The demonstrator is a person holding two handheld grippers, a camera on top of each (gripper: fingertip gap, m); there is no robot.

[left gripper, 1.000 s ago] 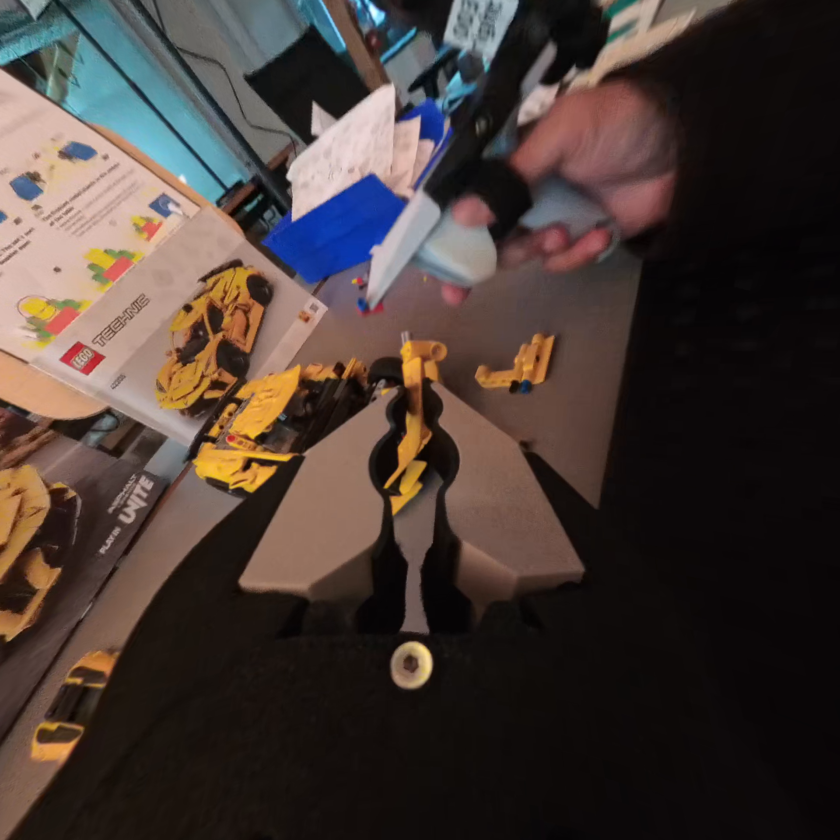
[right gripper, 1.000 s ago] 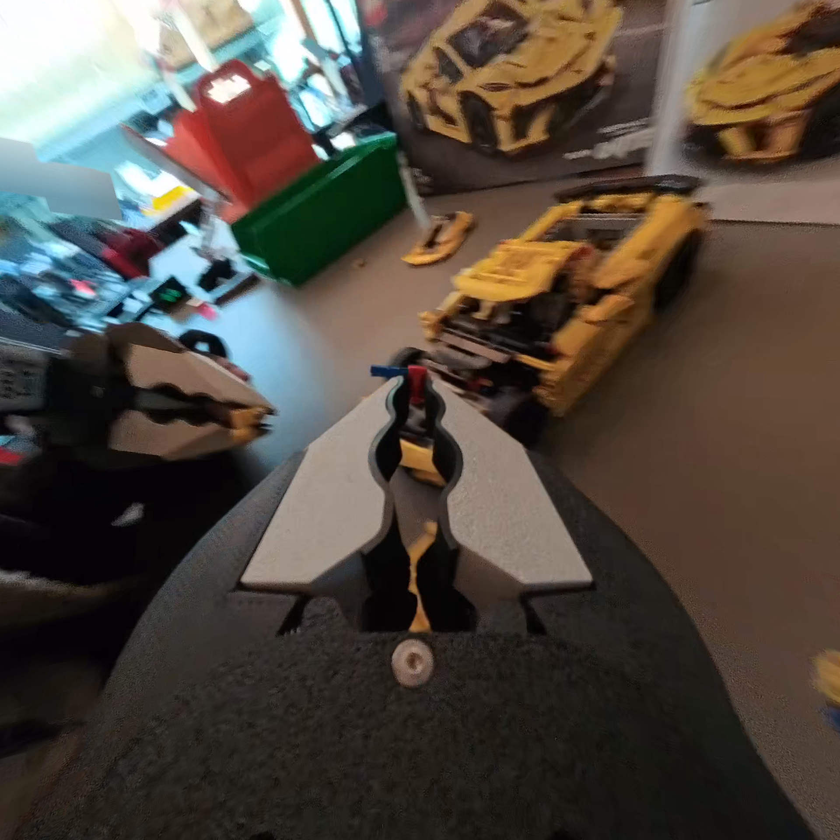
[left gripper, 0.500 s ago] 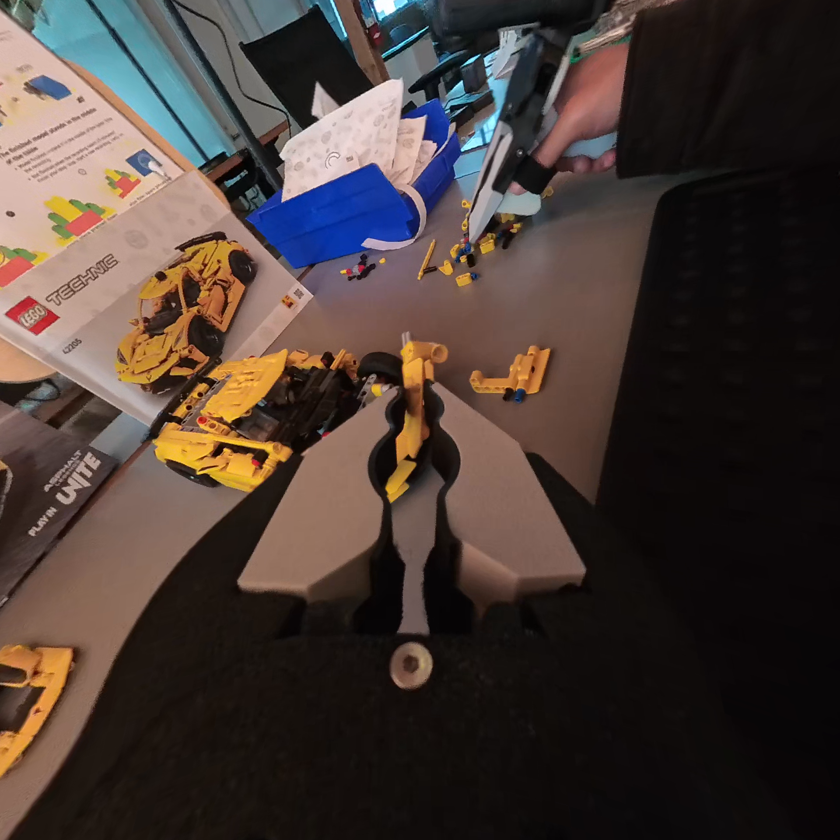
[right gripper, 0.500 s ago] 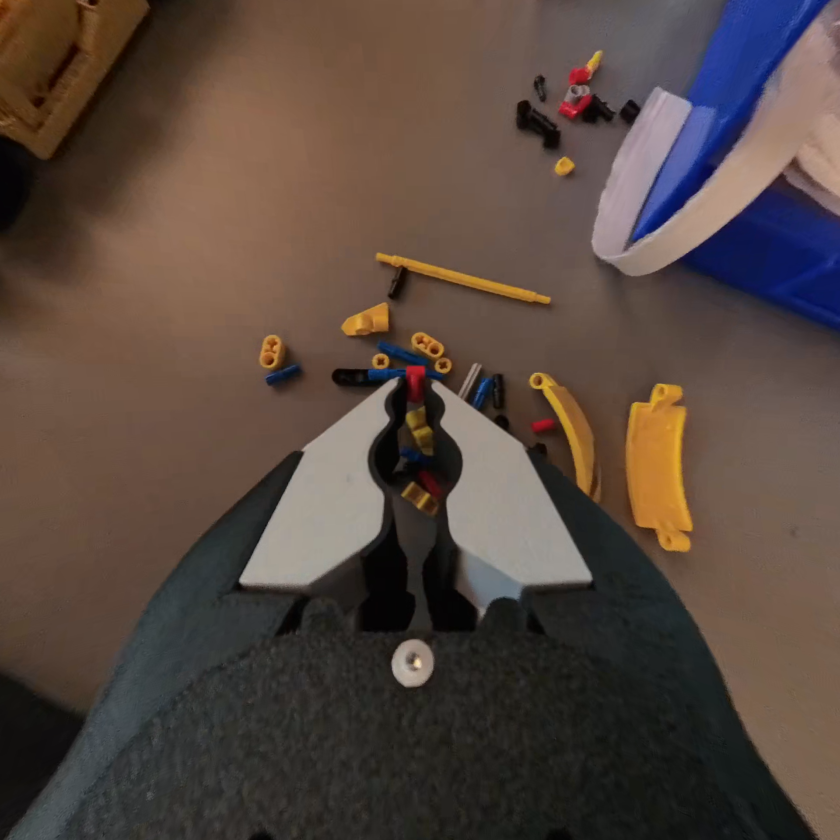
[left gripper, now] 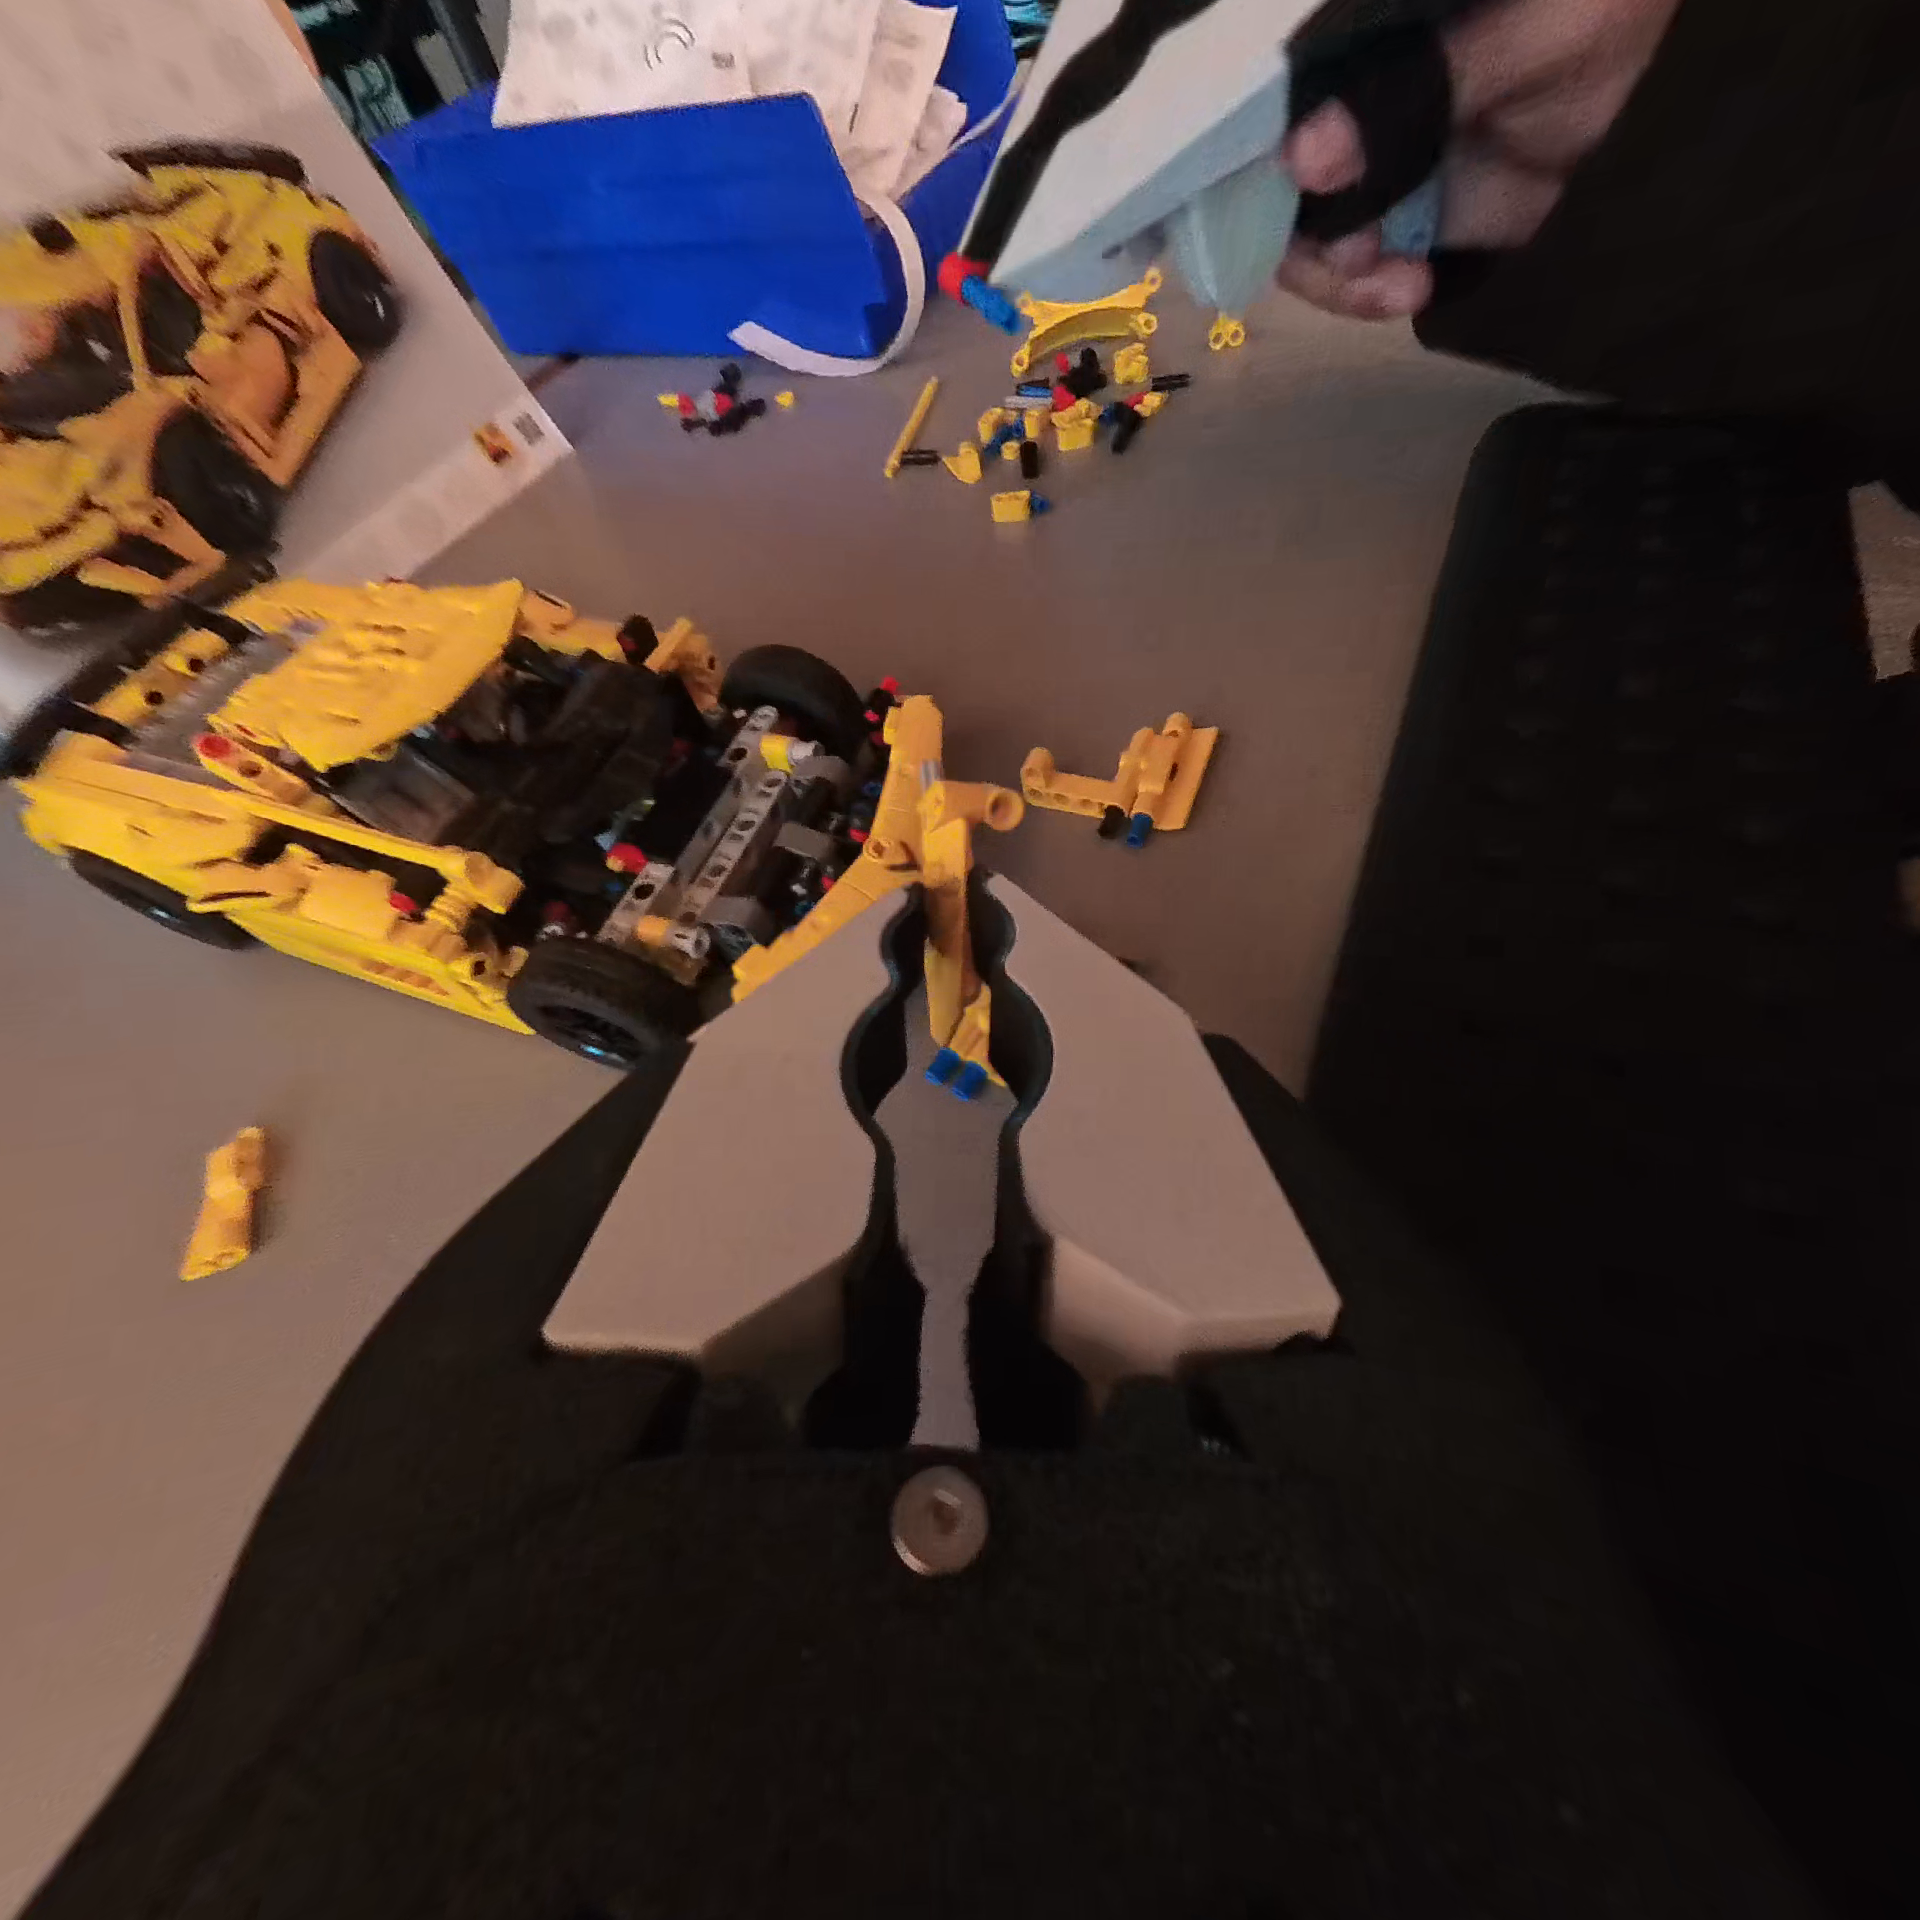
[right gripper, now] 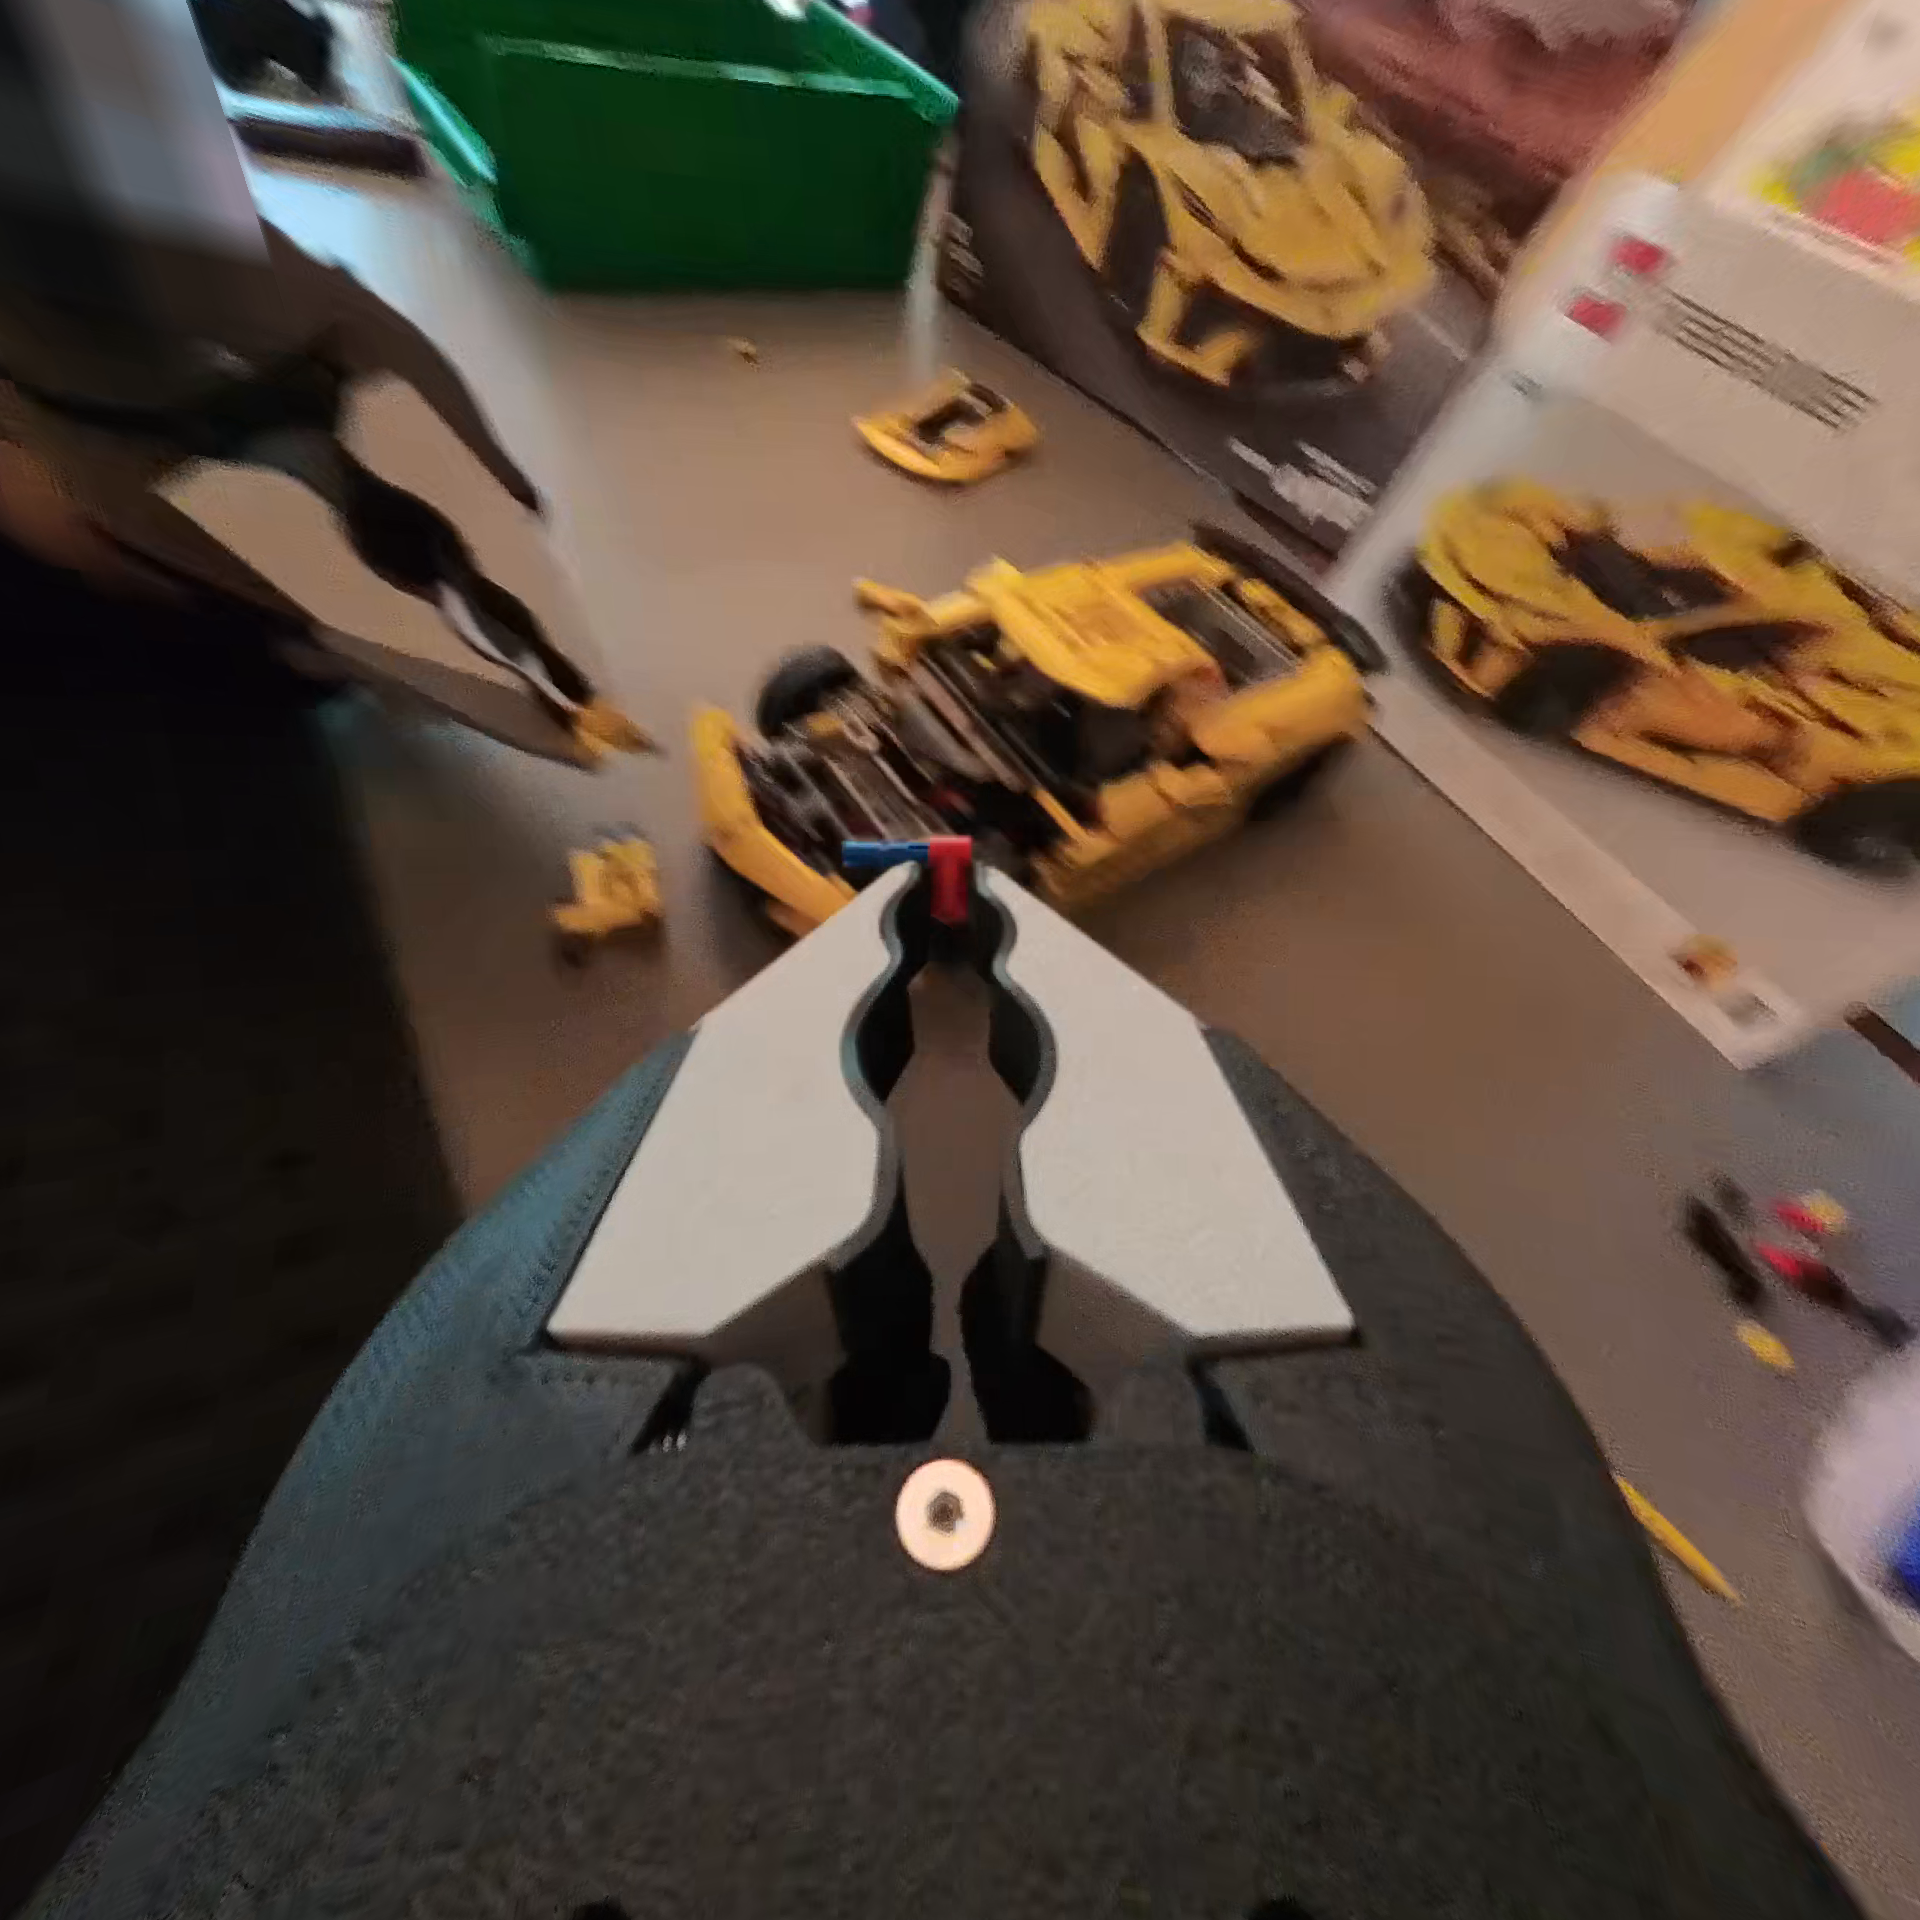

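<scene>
A grey table [left gripper: 1091, 613] carries the scene. At its far side stand a blue bin [left gripper: 665, 223] stuffed with white paper, a green bin [right gripper: 675, 156], a dark box [right gripper: 1247, 208] printed with a yellow car, and a white booklet [left gripper: 208, 343] showing the same car. Loose small parts [left gripper: 1049, 416] in yellow, blue, black and red lie scattered near the blue bin.

A half-built yellow car [left gripper: 436, 831] sits mid-table with its grey and black frame exposed. The left gripper [left gripper: 940, 894] is clamped on a yellow piece [left gripper: 951, 914] with blue pins at its near end; the piece's far end is just beside the car's open front, whether touching I cannot tell. A small yellow bracket [left gripper: 1127, 779] lies just right of it, and a yellow connector [left gripper: 223, 1200] lies apart at the left.

The right gripper [right gripper: 940, 883] pinches a red part [right gripper: 948, 878] bearing a blue pin [right gripper: 878, 854], its tips closed narrowly on it, above the table near the car's front. A hand [left gripper: 1455, 135] holds this gripper.
</scene>
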